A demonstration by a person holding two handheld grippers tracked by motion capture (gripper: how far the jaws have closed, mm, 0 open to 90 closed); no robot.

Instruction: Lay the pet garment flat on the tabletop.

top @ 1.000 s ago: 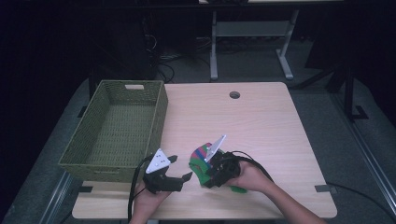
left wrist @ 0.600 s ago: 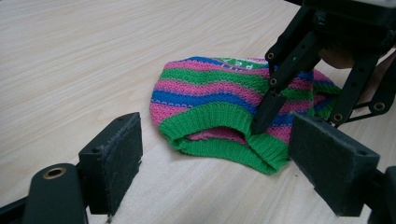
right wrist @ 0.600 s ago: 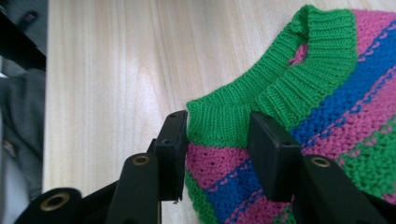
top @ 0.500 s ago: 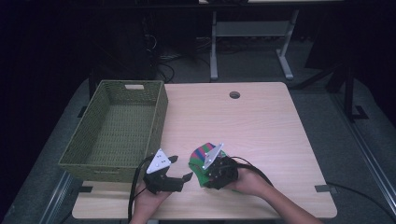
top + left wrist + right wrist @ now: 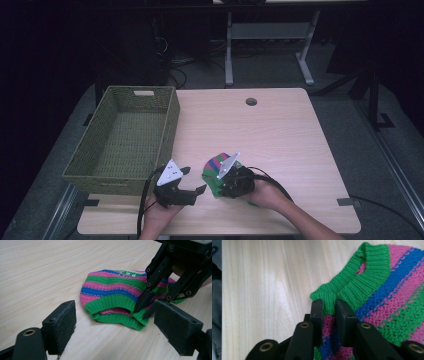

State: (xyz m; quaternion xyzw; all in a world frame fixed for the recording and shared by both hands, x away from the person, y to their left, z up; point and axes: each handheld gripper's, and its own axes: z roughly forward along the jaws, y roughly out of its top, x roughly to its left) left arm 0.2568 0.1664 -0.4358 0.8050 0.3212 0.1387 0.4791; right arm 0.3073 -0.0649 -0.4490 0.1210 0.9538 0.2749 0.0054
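Just right of the basket's point(image 5: 125, 135) near corner, the striped hat point(image 5: 117, 293) lies flat on the table point(image 5: 280, 130), its green cuff pinched by the right gripper point(image 5: 329, 306) while the left gripper point(image 5: 115, 325) waits spread before it, so lifting and binning likely remain.

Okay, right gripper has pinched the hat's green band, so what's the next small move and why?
Probably bring the open left gripper forward onto the near edge of the green band. The right gripper is shut on one spot of the hat, which lies flat on the table; a second grip would let both lift it toward the basket.
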